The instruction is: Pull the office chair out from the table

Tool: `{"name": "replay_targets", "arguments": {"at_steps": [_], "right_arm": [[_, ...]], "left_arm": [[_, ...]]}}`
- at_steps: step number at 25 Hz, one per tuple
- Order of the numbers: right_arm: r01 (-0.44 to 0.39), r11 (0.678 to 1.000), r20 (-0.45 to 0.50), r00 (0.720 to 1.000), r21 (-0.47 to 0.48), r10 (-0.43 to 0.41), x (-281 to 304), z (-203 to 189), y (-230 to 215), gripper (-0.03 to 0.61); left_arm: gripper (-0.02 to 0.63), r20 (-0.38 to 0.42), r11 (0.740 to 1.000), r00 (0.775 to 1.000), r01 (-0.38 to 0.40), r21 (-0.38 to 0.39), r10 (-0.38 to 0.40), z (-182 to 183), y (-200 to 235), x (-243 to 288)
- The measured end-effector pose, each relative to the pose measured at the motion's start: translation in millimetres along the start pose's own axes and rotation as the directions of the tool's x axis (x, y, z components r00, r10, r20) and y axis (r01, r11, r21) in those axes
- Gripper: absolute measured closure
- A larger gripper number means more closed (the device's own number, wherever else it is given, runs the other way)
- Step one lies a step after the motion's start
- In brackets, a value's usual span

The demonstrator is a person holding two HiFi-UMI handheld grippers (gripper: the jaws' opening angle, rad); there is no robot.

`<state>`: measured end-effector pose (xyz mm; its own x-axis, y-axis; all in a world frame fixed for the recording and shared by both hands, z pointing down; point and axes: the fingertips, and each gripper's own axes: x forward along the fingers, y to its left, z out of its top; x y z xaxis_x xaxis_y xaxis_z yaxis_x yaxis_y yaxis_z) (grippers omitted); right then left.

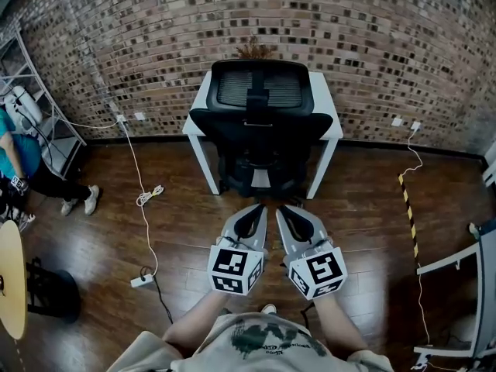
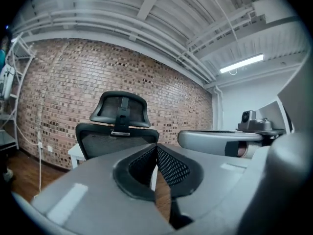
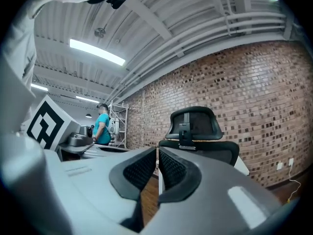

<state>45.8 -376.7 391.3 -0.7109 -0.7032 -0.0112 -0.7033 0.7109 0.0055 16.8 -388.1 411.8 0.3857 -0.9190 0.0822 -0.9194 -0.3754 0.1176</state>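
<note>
approach step, i judge: the chair [image 1: 260,122] sits tucked under the table [image 1: 333,124], left gripper [image 1: 254,210] and right gripper [image 1: 285,210] well short of it, jaws together on nothing; next they must open and clamp its back.

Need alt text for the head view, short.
A black office chair sits tucked under a small white table against a brick wall. In front of it, the left gripper and right gripper are held side by side, fingers shut and empty, pointing at the chair without touching it. A white cable trails across the wooden floor at left.
</note>
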Motion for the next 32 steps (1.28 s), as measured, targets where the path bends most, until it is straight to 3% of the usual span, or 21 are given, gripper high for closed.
{"name": "replay_targets", "arguments": {"at_steps": [10, 17, 32], "right_arm": [[-0.064, 0.998, 0.036, 0.997, -0.012, 0.065, 27.7, 17.4, -26.6, 0.572], [-0.088, 0.994, 0.042, 0.995, -0.061, 0.091, 57.7, 24.1, -49.3, 0.554], [-0.117, 0.988, 0.059, 0.991, -0.103, 0.124, 169.2, 66.8, -90.0, 0.517]], "left_arm": [[0.598, 0.008, 0.998, 0.998, -0.06, 0.004, 0.06, 16.7, 21.6, 26.5], [0.598, 0.024, 0.999, 0.999, -0.04, -0.012, 0.04, 23.9, 35.6, 62.5], [0.598, 0.1, 0.999, 0.995, 0.001, -0.036, 0.003, 77.1, 108.8, 137.1]]}}
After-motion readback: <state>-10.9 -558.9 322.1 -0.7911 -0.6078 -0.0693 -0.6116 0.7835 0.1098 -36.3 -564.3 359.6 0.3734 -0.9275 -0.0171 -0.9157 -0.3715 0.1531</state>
